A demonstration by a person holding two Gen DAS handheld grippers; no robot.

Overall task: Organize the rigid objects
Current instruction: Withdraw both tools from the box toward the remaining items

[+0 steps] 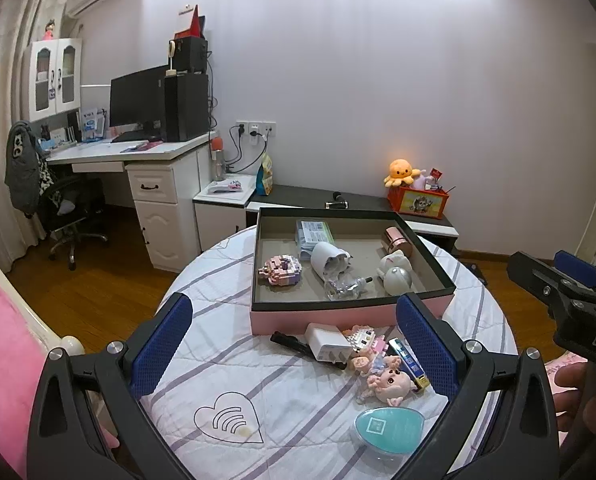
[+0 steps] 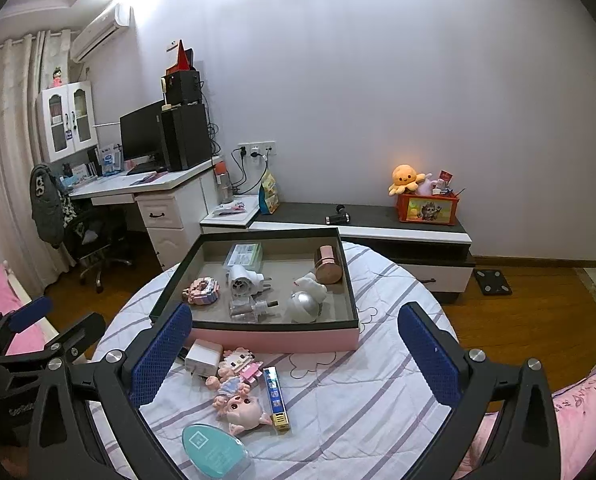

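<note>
From the left wrist view, the left gripper (image 1: pixel 293 340) is hovering over the round table (image 1: pixel 298 420) with its 2 blue-padded fingers spread wide and gripping nothing. Beyond the fingertips, the pink box (image 1: pixel 318 318) is sitting with a block figure (image 1: pixel 279 270), a white plug-in device (image 1: pixel 330 262), a clear bottle (image 1: pixel 344 288), a silver-and-white toy (image 1: pixel 396 274), a rose-gold jar (image 1: pixel 398 240) and a green packet (image 1: pixel 313 234) lying inside. Between the fingers, just in front of the box, a white charger (image 1: pixel 325 343), a black pen (image 1: pixel 289 342), a pink block kitty (image 1: pixel 364 338), a pig doll (image 1: pixel 388 380) and a blue-gold tube (image 1: pixel 410 366) are lying loose, the doll touching the tube. Nearer the camera a teal oval case (image 1: pixel 388 426) is resting. The right gripper (image 1: pixel 554 276) is showing at the right edge.

From the right wrist view, the right gripper (image 2: pixel 293 354) is also hanging wide open and empty. The pink box (image 2: pixel 273 338) is lying ahead, towards its left finger. The white charger (image 2: pixel 202 356), pink block kitty (image 2: pixel 239 362), pig doll (image 2: pixel 243 406) and blue-gold tube (image 2: pixel 275 398) are clustering beside the left finger, with the teal oval case (image 2: pixel 213 452) nearest. The left gripper (image 2: pixel 55 322) is showing far left, likewise open.
</note>
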